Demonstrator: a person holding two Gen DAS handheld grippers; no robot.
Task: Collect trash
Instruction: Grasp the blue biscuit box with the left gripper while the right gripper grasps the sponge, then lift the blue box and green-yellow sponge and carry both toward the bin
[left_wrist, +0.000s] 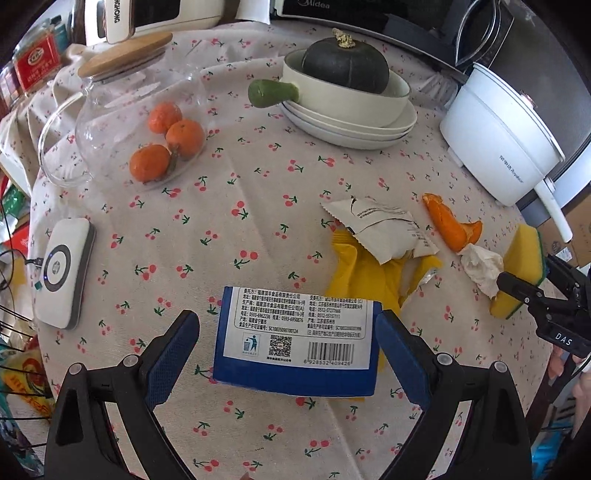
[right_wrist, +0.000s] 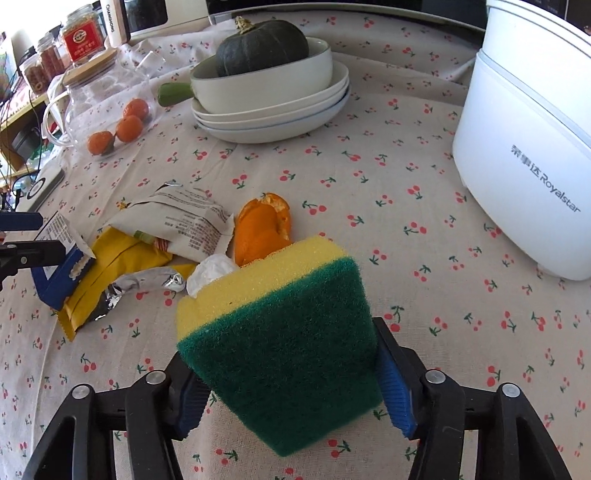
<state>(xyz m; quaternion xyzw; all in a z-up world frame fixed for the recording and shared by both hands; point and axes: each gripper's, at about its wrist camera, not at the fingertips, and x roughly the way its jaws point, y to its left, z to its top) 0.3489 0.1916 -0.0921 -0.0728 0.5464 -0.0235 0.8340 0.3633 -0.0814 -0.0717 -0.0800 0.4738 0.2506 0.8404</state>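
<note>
Both wrist views look down, sharing wrappers (left_wrist: 384, 229).

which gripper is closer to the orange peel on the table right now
Right. The right gripper, with the sponge between its fingers, sits just short of the orange peel. The left gripper straddles the blue box, beyond the wrappers from the peel.

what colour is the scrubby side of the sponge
Dark green, on a yellow foam body. The sponge shows best in the right wrist view.
</note>
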